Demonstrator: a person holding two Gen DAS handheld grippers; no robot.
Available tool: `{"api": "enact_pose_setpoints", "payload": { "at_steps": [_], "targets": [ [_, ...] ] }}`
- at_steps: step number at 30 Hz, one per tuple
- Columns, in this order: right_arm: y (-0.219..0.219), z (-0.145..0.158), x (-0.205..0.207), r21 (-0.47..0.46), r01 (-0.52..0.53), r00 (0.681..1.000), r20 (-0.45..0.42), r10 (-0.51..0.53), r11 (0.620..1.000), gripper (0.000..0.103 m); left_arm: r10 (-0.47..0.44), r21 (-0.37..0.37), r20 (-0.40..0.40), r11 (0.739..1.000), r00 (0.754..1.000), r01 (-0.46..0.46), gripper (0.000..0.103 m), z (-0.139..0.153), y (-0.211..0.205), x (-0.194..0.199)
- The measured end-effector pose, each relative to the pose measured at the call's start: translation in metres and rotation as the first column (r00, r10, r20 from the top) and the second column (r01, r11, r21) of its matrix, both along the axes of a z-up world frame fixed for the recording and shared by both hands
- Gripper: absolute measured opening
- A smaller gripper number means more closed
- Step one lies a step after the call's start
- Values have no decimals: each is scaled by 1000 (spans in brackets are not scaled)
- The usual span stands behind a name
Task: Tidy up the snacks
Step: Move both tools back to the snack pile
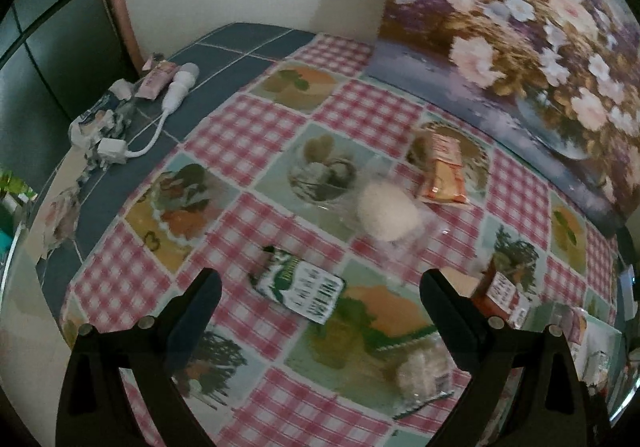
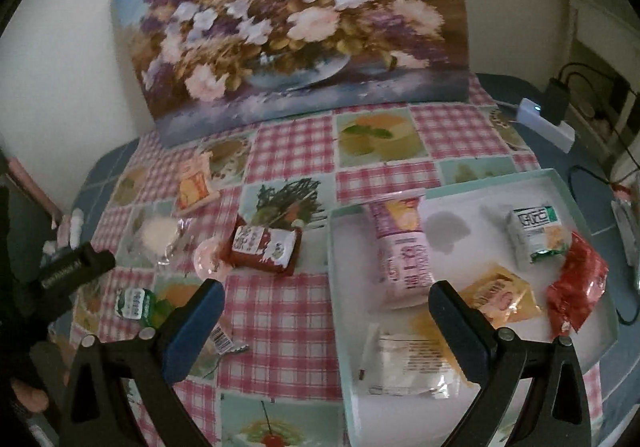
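My left gripper [image 1: 320,283] hangs open above the checked tablecloth, with a green-and-white snack packet [image 1: 298,287] lying between its fingers. Beyond it lie a white round snack in clear wrap [image 1: 386,211], an orange packet [image 1: 444,171], a dark red packet [image 1: 500,293] and a pale wrapped snack [image 1: 420,371]. My right gripper [image 2: 326,295] is open and empty over the left rim of a white tray [image 2: 340,287]. The tray holds several packets: pink [image 2: 404,259], green-white [image 2: 534,231], red [image 2: 576,287], yellow [image 2: 500,297] and clear-white [image 2: 408,363]. A dark red packet [image 2: 266,249] lies left of the tray.
A flower painting [image 2: 288,31] leans on the wall behind the table. A white charger cable [image 1: 160,115] and crumpled wrappers [image 1: 96,123] lie at the far left. A power strip with a black plug [image 2: 548,115] sits at the back right. A hand [image 2: 28,399] shows at left.
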State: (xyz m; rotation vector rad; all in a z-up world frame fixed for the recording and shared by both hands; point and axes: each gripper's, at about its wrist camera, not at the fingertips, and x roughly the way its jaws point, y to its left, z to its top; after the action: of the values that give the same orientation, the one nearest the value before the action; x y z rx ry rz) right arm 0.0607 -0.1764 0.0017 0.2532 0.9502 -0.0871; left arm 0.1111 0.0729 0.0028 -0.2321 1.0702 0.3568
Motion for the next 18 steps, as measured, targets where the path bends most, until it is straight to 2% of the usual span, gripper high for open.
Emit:
{"api": "enact_pose_setpoints", "payload": {
  "at_steps": [15,18],
  "targets": [
    [53,-21,18,-7,-93,994,-57,93,996,103,88,-65,-26,994,996,-90,99,-14,66,2],
    [61,-27,21,-1,-105,992,-74,104,995,103,95,-55,-46,994,994,-98,99,-20,75,3]
  ]
}}
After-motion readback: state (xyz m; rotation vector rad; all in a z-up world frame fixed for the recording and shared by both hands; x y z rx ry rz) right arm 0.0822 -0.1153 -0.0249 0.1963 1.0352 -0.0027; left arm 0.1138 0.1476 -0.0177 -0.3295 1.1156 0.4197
